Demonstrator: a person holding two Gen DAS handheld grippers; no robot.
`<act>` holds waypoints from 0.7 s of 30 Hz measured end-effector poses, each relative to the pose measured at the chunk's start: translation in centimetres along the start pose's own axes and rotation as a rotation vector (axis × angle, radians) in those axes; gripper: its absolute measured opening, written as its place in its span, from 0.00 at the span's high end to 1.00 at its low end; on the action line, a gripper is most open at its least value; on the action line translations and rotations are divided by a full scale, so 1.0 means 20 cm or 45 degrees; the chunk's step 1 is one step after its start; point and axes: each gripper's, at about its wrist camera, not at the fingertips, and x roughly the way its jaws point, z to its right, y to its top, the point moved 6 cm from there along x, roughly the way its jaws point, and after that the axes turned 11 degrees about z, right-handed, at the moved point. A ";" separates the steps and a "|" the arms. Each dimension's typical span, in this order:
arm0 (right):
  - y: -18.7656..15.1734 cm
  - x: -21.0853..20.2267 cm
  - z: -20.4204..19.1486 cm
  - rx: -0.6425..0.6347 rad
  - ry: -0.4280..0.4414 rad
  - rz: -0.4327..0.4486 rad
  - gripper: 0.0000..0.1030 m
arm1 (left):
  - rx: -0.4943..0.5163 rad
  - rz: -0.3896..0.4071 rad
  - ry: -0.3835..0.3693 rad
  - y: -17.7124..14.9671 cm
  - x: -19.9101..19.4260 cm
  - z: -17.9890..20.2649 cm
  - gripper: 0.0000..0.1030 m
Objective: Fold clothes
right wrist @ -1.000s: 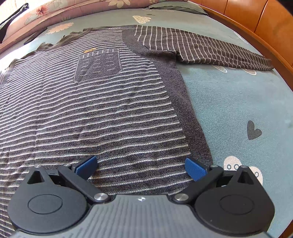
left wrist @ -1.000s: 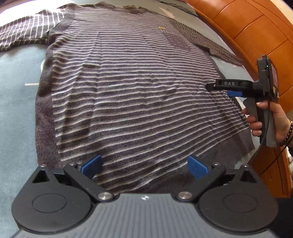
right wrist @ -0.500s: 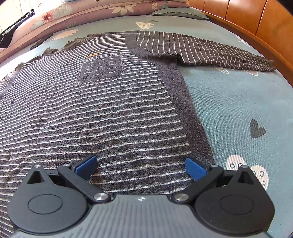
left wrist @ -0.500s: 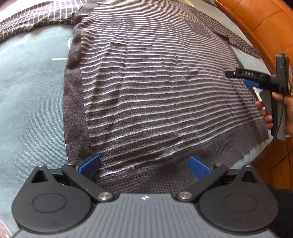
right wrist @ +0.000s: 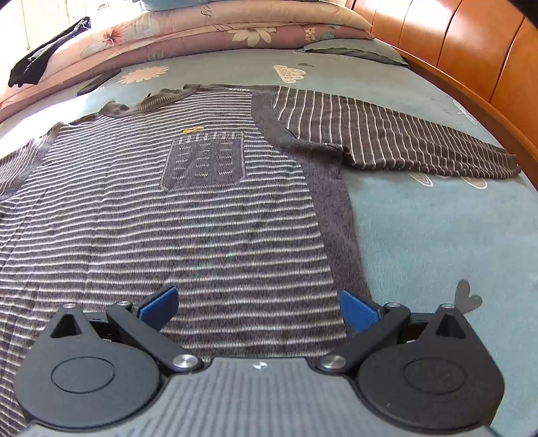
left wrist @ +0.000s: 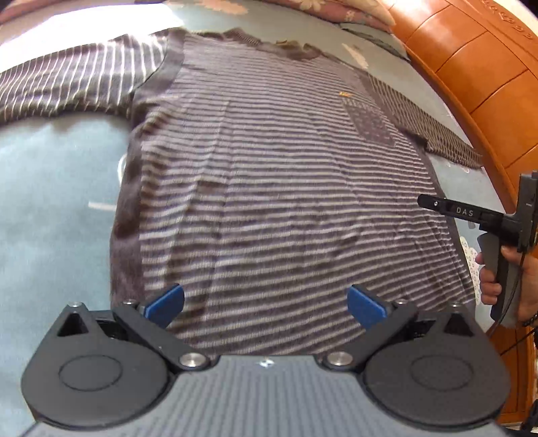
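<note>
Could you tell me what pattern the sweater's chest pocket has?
Dark grey with short pale zigzag dashes in rows, on the pocket; clearest in the right wrist view.

One striped sweater (right wrist: pixel 188 235), two grippers (left wrist: pixel 265 302) (right wrist: pixel 257 304), one dark garment (right wrist: pixel 40 64), one pillow (right wrist: pixel 353 50).

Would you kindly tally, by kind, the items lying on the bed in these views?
Striped sweater: 1
Folded floral quilts: 2
Flat pillow: 1
Black cloth: 1
Dark flat phone-like item: 1
Total: 6

sweater (right wrist: pixel 208 235) flat on bed (right wrist: pixel 437 235) — pillows (right wrist: pixel 235 30) behind
</note>
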 end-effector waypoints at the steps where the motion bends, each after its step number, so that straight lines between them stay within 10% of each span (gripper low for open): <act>1: 0.01 0.03 0.00 -0.002 -0.011 -0.016 0.00 | 0.038 0.028 0.022 0.05 0.04 0.01 0.01; 11: -0.02 0.17 -0.02 0.022 -0.055 -0.137 0.00 | 0.229 0.104 0.286 0.09 0.35 -0.05 0.00; 21: -0.02 0.18 -0.01 0.051 -0.051 -0.143 0.00 | 0.148 0.160 0.324 0.07 0.34 -0.06 0.01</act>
